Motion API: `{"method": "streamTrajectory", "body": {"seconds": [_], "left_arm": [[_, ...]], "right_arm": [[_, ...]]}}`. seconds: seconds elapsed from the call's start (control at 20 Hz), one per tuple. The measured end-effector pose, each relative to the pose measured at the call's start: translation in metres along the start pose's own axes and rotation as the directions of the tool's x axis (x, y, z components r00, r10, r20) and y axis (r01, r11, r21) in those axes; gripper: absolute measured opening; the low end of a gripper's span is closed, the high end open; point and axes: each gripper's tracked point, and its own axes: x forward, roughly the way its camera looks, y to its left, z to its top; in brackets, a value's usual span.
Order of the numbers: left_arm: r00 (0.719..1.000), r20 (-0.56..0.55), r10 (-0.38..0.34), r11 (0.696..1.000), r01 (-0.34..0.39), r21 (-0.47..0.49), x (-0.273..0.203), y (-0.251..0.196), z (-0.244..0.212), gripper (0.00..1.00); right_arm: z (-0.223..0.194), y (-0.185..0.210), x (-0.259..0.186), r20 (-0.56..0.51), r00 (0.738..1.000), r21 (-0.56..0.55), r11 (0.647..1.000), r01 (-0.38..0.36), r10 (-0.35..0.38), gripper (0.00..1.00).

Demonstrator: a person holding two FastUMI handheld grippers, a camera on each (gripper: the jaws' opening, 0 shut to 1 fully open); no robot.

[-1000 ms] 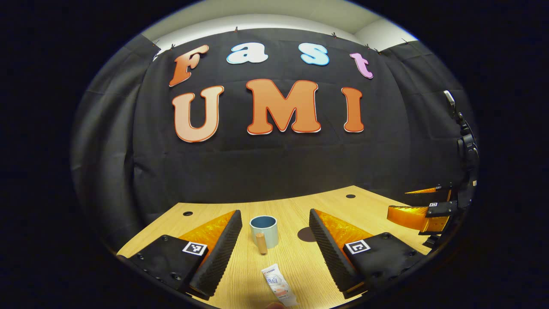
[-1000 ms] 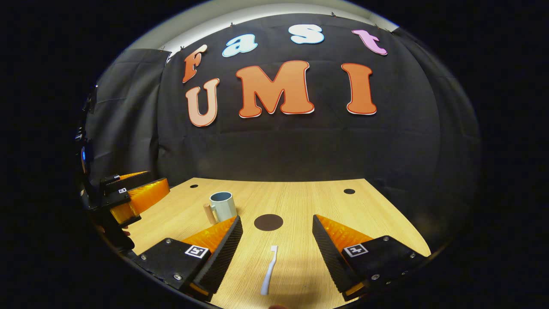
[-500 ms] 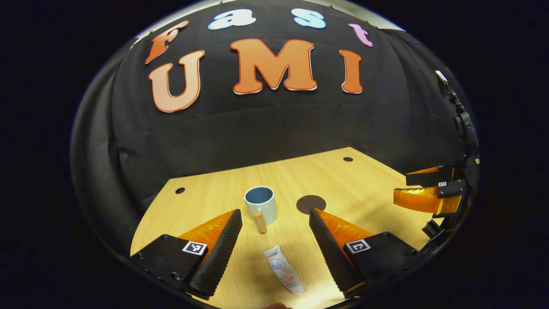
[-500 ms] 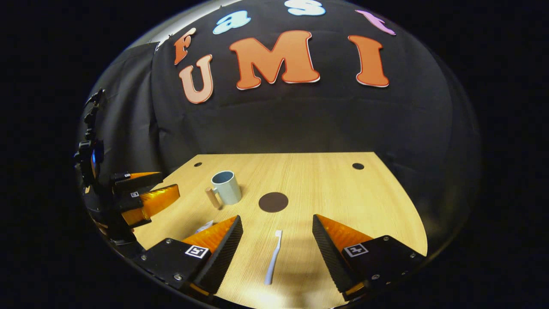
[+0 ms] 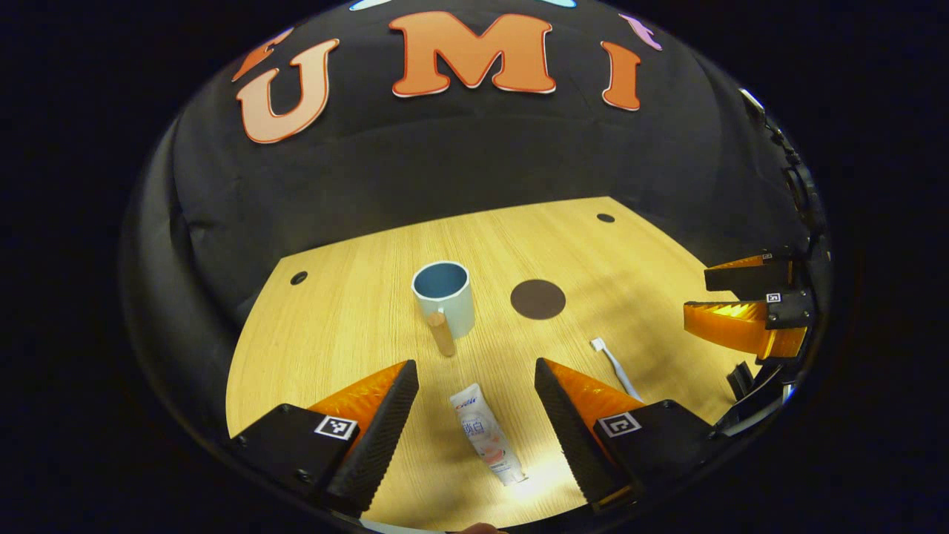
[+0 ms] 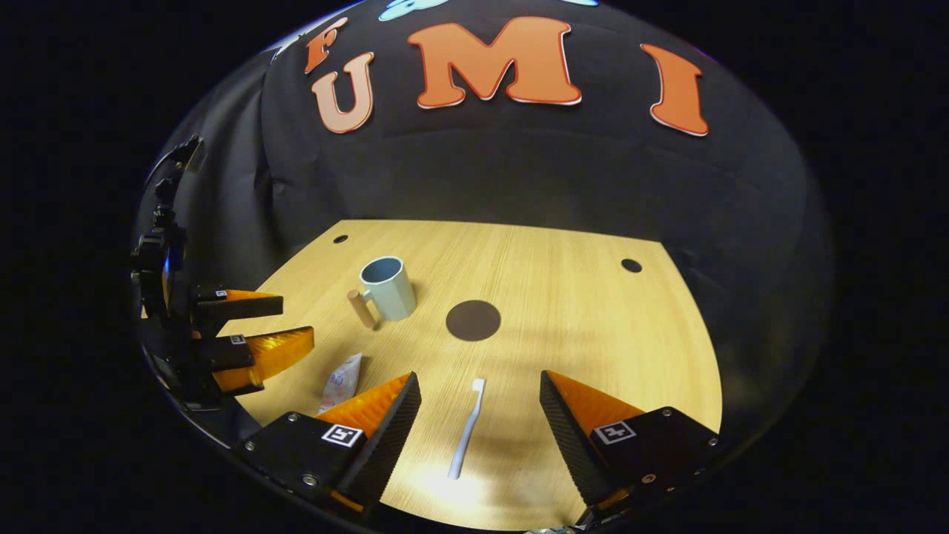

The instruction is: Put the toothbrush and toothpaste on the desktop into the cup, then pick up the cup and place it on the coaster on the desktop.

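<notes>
Since a second ago you have tipped both grippers downward, so much more of the light wood-grain desktop (image 5: 356,311) now lies in front of them. Your left gripper (image 5: 474,423) hangs with its fingers spread wide, holding nothing, and the small white toothpaste tube (image 5: 485,435) lies flat between them, its long axis running from near the cup toward you, slightly slanted. The print on the tube is too small to read. Your right gripper (image 6: 478,426) is likewise spread and holds nothing, with the slim white toothbrush (image 6: 467,429) lying between its fingers, bristle end pointing away toward the round dark brown coaster (image 6: 473,320). The pale blue-green ceramic cup (image 5: 443,298) stands upright just left of the coaster, its wooden handle turned toward you. The right gripper view catches the tube partly hidden behind a finger; the left gripper view shows it whole.
</notes>
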Motion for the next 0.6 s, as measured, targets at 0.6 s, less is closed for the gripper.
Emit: {"method": "streamTrajectory", "body": {"seconds": [0.6], "left_arm": [[0.936, -0.338, -0.101, 0.978, 0.032, -0.204, -0.007, -0.01, -0.038, 1.0]], "right_arm": [[-0.039, 0.006, 0.045, -0.219, 0.976, -0.055, 0.998, -0.018, 0.006, 0.94]]}}
